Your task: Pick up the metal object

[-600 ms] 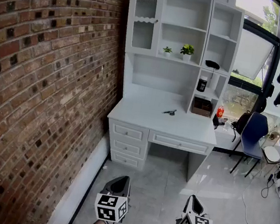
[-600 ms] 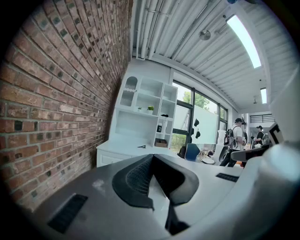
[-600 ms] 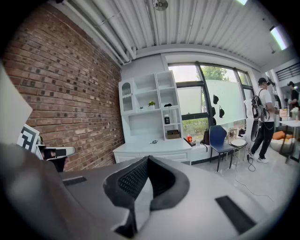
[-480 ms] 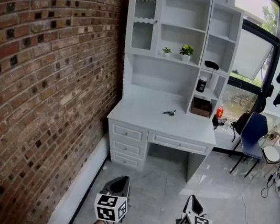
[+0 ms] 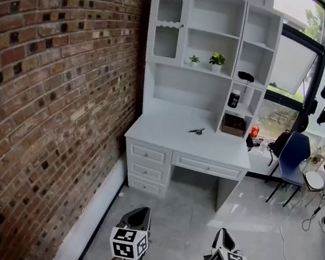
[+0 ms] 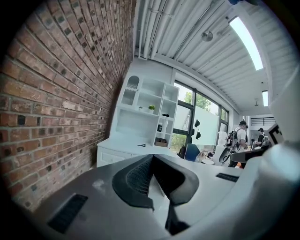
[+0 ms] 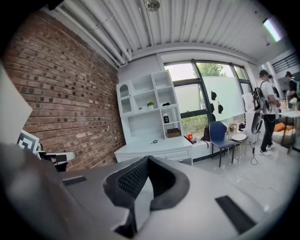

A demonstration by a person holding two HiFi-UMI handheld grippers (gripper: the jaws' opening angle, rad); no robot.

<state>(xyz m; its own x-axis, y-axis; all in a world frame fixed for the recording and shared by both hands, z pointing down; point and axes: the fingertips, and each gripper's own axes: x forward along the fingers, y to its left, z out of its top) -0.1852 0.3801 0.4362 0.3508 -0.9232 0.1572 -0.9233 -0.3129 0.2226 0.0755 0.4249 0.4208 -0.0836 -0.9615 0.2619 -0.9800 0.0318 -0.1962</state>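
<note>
A small dark metal object [image 5: 197, 129] lies on the white desk [image 5: 167, 137] across the room; it also shows as a speck, the metal object [image 6: 141, 145] in the left gripper view and the metal object [image 7: 153, 141] in the right gripper view. My left gripper [image 5: 137, 215] and right gripper [image 5: 225, 237] hang low over the floor, far short of the desk. Both are shut with nothing between the jaws. In their own views the left gripper [image 6: 152, 157] and the right gripper [image 7: 146, 159] point toward the desk.
A brick wall [image 5: 39, 93] runs along the left. White shelves [image 5: 211, 42] above the desk hold small plants [image 5: 217, 58], a dark can [image 5: 234, 98] and a brown box [image 5: 234, 124]. A blue chair [image 5: 294, 156] stands at the right by the window. People [image 7: 262, 110] stand far right.
The view has shifted very slightly; both grippers sit a touch lower in the head view. Nothing has been taken hold of.
</note>
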